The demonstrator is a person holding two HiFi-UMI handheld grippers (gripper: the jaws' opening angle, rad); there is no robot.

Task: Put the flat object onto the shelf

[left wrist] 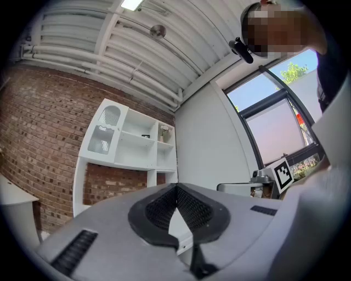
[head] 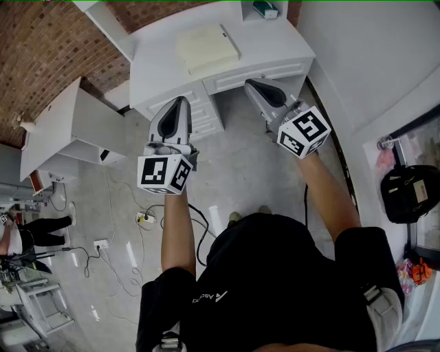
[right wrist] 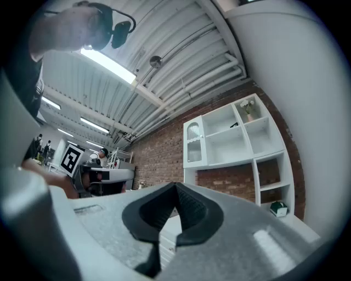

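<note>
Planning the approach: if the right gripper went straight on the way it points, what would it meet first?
Most likely the drawer front of the white desk just ahead of the right gripper, not the flat pad on top. Depth is unclear, so it might clear the desktop.

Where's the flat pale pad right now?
In the head view, the pad lies flat on the white desk at top centre, beyond the left gripper and right gripper, with a green box to its right.

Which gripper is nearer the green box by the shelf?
Right. In the head view the right gripper sits just below the green box; the left gripper is farther down and well to its left.
</note>
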